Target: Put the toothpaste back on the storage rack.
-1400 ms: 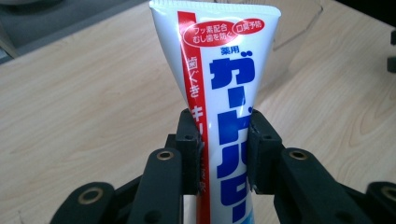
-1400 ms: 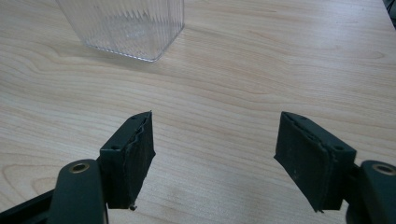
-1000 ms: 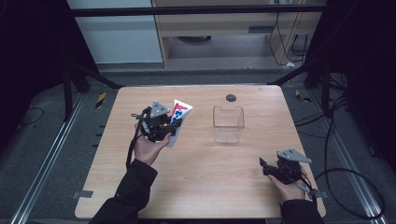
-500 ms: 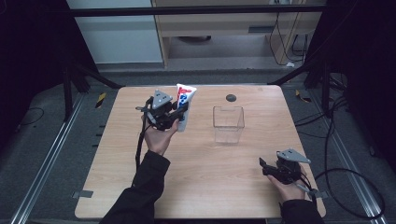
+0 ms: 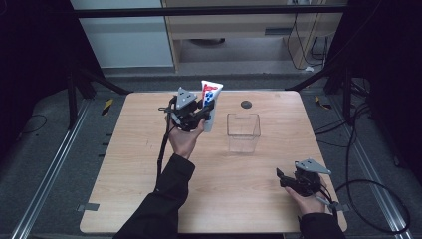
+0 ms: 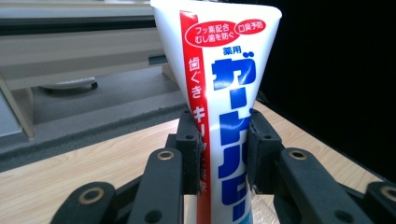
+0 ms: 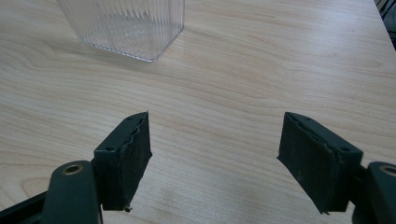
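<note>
A toothpaste tube (image 5: 209, 102) stands close to upright just above and left of the centre of the high view, long axis vertical, its flat crimped end at the top and the lower end hidden behind the left gripper (image 5: 199, 115). The tube leans slightly toward the upper right of that frame.

In the left gripper view the tube (image 6: 224, 93) widens upward into a broad flat seal. It is white with a red stripe down its left side and large blue Japanese characters running vertically down the middle. Near the top, a red oval outline holds small red text, and a second smaller red outline sits beside it. The print is Japanese; a brand name probably sits in the blue letters, though the jaws cover part of them.

The left gripper's jaws are closed against both sides of the tube, clamping it above the table (image 5: 149, 149).

A clear ribbed container (image 5: 243, 132) sits right of the tube near mid-frame.

The right gripper (image 5: 283, 178), at the lower right, rests low over the wood with its jaws spread wide and nothing between them.
</note>
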{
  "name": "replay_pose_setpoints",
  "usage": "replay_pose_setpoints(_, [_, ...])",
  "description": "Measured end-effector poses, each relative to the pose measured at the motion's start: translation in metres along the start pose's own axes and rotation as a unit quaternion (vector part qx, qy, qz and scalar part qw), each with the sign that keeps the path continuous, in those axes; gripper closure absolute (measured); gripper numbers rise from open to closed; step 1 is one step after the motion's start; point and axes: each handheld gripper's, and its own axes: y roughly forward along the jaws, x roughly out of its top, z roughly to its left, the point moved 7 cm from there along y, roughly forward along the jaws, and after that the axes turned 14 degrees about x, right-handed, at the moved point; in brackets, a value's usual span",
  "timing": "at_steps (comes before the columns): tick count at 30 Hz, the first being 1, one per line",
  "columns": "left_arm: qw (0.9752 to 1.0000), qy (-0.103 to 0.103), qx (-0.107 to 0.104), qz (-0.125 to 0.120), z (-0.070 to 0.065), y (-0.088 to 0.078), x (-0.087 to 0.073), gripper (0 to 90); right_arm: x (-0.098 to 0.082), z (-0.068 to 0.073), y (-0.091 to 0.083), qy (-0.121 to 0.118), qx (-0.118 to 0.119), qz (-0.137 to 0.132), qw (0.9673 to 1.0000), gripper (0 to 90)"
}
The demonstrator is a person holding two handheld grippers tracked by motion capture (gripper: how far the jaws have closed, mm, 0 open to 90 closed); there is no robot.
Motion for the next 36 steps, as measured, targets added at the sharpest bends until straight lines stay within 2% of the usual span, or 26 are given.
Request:
replay_pose_setpoints(9, [0.9999,-0.001,-0.016,-0.002,-0.019,0.018,-0.001,70.1,0.0,0.0,0.0,0.002,0.001,-0.002,1.0,24.9])
replay_pose_setpoints(19, [0.9994,-0.005,-0.029,-0.018,-0.038,0.034,0.008,70.1,0.0,-0.001,0.0,0.002,0.001,-0.003,1.0,24.9])
replay_pose_setpoints(27, [0.999,-0.007,-0.041,-0.017,-0.055,0.048,0.002,70.1,0.001,0.0,0.0,-0.001,0.003,-0.006,1.0,25.2])
replay_pose_setpoints(36, [0.9987,-0.005,-0.048,-0.012,-0.065,0.062,-0.006,70.1,0.001,0.001,0.0,-0.001,0.004,-0.005,1.0,25.4])
